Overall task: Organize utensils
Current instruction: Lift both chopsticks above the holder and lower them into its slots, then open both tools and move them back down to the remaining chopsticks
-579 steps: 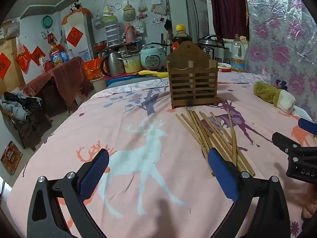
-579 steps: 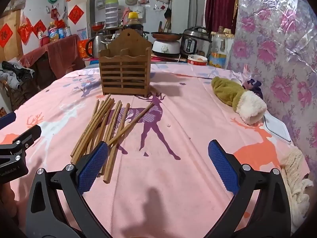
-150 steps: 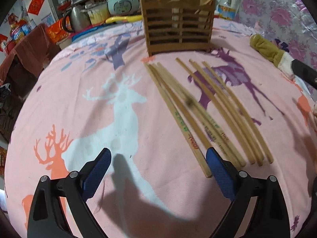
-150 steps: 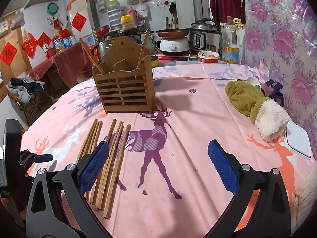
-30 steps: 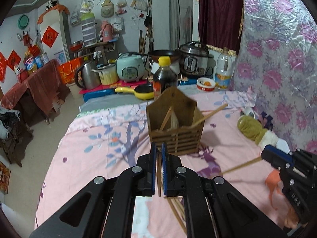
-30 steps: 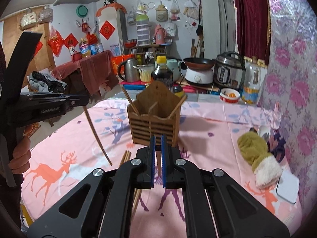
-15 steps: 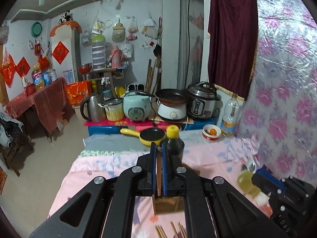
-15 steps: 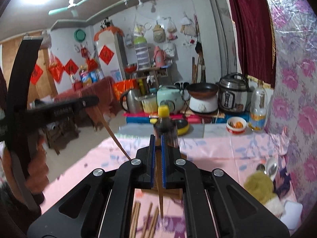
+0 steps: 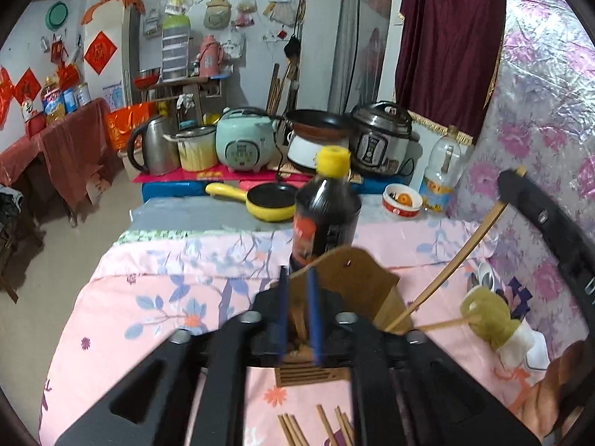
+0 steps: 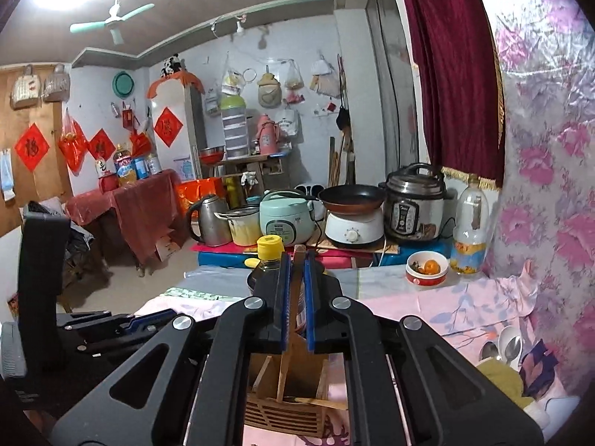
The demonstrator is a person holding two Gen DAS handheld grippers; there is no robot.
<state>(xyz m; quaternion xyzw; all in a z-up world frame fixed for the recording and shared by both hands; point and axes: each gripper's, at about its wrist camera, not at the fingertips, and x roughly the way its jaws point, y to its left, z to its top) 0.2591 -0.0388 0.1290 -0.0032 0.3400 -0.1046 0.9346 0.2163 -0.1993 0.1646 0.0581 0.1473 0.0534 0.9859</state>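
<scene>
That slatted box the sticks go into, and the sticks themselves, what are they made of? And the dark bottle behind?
The slatted holder looks like unpainted wood or bamboo: matte brown, cut slats. The chopsticks look like pale bamboo, thin, tan and uncoated, though plain wood is possible. The dark bottle seems glossy plastic or glass, with a yellow cap that looks plastic; which one is unclear.

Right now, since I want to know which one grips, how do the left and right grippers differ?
Jaws: the left gripper has just been opening and stands slightly apart, while the right gripper is shut. Contents: the left gripper shows only a brown blur between its pads, while the right gripper clamps a chopstick. Both sit over the wooden holder.
</scene>
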